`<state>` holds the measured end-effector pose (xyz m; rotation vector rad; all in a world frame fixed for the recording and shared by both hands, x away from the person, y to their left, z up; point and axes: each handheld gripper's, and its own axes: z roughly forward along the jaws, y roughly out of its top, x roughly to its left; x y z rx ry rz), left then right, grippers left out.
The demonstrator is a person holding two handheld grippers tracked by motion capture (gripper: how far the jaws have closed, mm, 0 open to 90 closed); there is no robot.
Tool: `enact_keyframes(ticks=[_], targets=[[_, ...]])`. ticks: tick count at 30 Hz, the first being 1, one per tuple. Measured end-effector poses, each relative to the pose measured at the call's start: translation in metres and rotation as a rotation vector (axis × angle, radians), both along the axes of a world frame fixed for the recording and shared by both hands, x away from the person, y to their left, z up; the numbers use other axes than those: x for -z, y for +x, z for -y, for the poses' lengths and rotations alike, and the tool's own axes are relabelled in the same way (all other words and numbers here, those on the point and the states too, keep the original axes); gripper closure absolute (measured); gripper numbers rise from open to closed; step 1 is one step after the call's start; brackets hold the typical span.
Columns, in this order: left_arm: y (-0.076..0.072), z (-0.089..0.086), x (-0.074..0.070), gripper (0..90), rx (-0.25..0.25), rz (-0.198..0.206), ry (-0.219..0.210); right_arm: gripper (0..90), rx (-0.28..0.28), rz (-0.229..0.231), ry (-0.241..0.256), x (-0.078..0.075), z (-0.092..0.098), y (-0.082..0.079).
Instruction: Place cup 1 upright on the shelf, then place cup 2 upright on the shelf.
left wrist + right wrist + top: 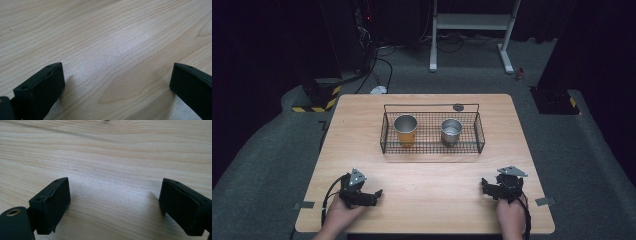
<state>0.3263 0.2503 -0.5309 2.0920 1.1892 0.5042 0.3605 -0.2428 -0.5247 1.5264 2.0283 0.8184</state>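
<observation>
Where the high view looks down on the table (422,185), we list a black wire basket (432,150) standing across its far half, long side toward the person. In the basket's left part stands an orange cup (405,130) with a metal rim, upright and open-topped. In the right part stands a plain steel cup (451,131), also upright; the two are well apart. A small dark disc (458,107) lies on the wood just behind the basket's far rail. We read no brand, label or writing on any item; the cups are too small to tell. On the near half, the left gripper (373,194) rests at the left, held by a hand (341,215), a grey plate on top and a cable trailing toward the edge. The right gripper (487,186) rests at the right in the other hand (511,216), likewise plated. Both lie well apart from the basket, with bare wood between.

In the left gripper view, we record two black jaws standing wide apart over pale wood grain (112,50), nothing between them: released.

In the right gripper view, we record the same: jaws spread wide over the wood (112,157), nothing held, a brass-coloured rivet on the left jaw's base.
</observation>
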Motion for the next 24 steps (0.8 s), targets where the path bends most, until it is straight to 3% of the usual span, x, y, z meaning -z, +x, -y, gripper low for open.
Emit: enact_keyframes(ticks=[24], targets=[[-0.0007, -0.0005, 0.0000, 0.4, 0.002, 0.000, 0.001, 10.1, 0.015, 0.003, -0.005, 0.0001, 0.0000, -0.0046]])
